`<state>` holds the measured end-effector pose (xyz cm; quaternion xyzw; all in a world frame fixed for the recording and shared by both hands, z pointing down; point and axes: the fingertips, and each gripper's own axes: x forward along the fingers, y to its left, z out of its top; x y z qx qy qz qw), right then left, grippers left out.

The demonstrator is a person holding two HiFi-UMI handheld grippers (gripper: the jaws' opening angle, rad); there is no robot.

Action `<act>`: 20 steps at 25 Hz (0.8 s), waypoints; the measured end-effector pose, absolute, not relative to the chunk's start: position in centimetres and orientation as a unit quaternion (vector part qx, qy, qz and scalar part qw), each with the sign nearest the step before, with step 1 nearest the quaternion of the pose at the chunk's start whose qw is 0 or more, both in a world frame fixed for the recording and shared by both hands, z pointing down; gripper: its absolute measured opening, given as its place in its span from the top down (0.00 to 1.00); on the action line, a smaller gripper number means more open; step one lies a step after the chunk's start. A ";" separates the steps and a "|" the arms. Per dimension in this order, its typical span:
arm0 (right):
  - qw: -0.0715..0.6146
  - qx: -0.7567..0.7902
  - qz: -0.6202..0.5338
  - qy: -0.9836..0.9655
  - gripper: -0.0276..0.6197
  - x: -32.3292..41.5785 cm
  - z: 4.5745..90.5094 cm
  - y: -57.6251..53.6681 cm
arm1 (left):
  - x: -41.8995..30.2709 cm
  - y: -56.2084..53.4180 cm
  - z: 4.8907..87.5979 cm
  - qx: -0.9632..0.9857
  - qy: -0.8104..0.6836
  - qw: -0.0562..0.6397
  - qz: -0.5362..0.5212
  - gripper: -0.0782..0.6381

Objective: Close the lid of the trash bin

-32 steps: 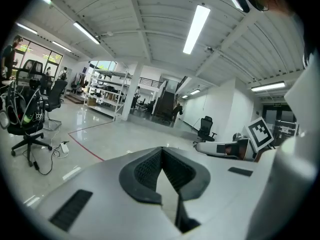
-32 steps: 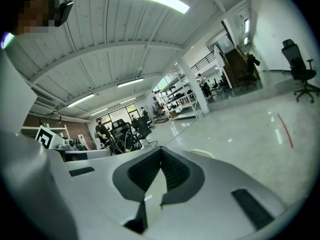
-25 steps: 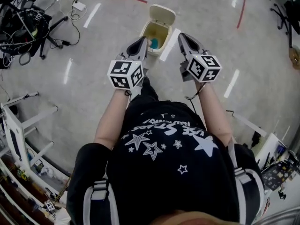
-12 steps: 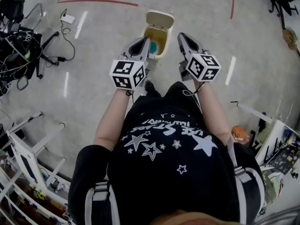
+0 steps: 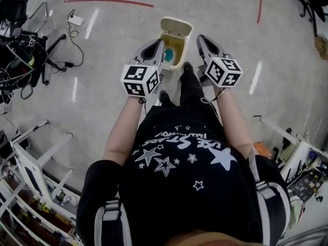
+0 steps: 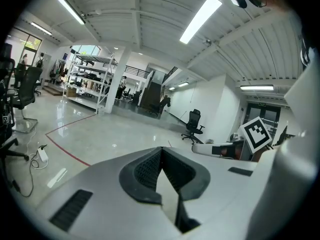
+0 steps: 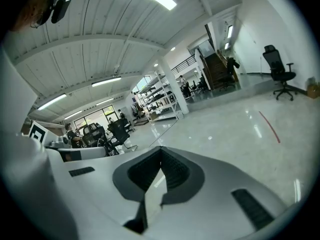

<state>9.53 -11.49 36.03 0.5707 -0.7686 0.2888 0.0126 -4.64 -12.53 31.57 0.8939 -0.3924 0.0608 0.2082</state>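
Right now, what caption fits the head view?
Person stands over open trash bin, lid raised; left gripper and right gripper shut, empty.

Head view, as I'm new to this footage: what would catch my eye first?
The cream trash bin on the floor at top centre, its lid flipped open and something blue inside. The left gripper and right gripper, both shut and empty, show either side of it, their marker cubes nearer the person.

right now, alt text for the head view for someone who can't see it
A small cream plastic trash bin stands on the grey floor, its lid flipped open and something blue inside. Seen from above, a person in a black star-print shirt holds the left gripper and right gripper out on either side of it.
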 end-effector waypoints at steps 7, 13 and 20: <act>0.030 0.555 0.290 -0.779 0.95 12.5 37.6 -17.1 | -2.2 -17.0 33.2 0.878 -0.419 0.214 0.084 0.88; 0.054 0.548 0.304 -0.777 0.95 14.8 40.8 -20.6 | -0.3 -20.6 35.8 0.864 -0.436 0.227 0.106 0.88; 0.076 0.524 0.339 -0.778 0.95 15.5 44.9 -23.2 | 1.6 -23.9 39.6 0.851 -0.445 0.246 0.135 0.88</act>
